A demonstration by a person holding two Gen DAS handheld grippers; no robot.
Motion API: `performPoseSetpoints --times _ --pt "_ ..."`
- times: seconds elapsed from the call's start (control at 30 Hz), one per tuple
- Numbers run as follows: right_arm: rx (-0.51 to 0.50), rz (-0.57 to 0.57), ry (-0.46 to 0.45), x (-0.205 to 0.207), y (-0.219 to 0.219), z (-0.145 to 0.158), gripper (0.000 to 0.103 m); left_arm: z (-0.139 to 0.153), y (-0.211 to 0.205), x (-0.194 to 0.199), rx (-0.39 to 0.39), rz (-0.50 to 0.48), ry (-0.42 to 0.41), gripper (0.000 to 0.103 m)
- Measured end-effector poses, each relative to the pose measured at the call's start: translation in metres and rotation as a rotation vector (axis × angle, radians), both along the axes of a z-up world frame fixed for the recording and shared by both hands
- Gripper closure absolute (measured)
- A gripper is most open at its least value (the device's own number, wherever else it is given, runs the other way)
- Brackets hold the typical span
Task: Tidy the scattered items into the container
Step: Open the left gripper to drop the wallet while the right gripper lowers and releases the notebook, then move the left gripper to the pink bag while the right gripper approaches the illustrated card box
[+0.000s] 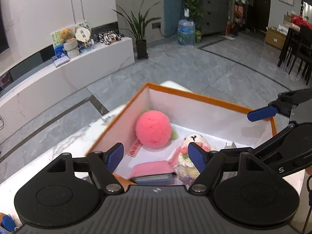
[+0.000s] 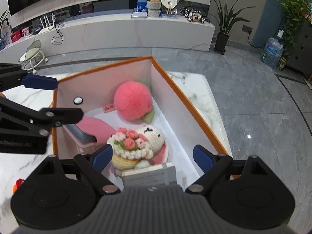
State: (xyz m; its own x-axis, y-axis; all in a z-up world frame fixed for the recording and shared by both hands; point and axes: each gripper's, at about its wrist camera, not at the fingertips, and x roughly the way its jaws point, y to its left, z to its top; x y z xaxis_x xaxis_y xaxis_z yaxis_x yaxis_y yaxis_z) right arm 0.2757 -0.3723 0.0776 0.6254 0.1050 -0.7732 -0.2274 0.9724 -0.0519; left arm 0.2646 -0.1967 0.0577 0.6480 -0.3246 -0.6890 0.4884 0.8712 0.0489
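We hold both tools released above the orange-rimmed box (image 2: pixel 187 97): the left gripper (image 1: pixel 156 156) and the right gripper (image 2: pixel 153 159) each stand wide with nothing between the pads. Inside lie the pink plush peach (image 2: pixel 132 100) in the far corner, the crocheted rabbit (image 2: pixel 144 144), a pink wallet (image 1: pixel 150 169) and a grey notebook (image 2: pixel 150 176). The box sits at the marble table's (image 2: pixel 197 91) edge, open floor beyond.

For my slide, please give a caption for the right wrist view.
Open right gripper above orange box holding peach plush, crocheted bunny, notebook.
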Motion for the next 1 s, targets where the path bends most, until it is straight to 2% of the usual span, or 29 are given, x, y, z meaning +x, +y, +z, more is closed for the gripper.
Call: performPoseSetpoints --times 0.13,0.37,0.5,0.73,1.0 --pt "0.001 -0.016 -0.024 -0.001 0.005 0.006 0.012 0.012 0.017 -0.007 -0.028 0.025 -0.03 0.017" --pt "0.036 -0.116 -0.141 -0.002 0.016 0.026 0.012 0.022 0.048 -0.018 -0.036 0.057 -0.041 0.017" --pt "0.061 -0.134 -0.186 -0.002 0.027 0.036 0.012 0.03 0.073 -0.022 -0.052 0.092 -0.053 0.017" --pt "0.07 -0.111 -0.222 -0.002 0.059 0.045 0.012 0.043 0.122 -0.033 -0.056 0.168 -0.082 0.017" --pt "0.07 -0.047 -0.239 -0.007 0.099 0.049 0.012 0.057 0.19 -0.057 -0.09 0.298 -0.142 0.017"
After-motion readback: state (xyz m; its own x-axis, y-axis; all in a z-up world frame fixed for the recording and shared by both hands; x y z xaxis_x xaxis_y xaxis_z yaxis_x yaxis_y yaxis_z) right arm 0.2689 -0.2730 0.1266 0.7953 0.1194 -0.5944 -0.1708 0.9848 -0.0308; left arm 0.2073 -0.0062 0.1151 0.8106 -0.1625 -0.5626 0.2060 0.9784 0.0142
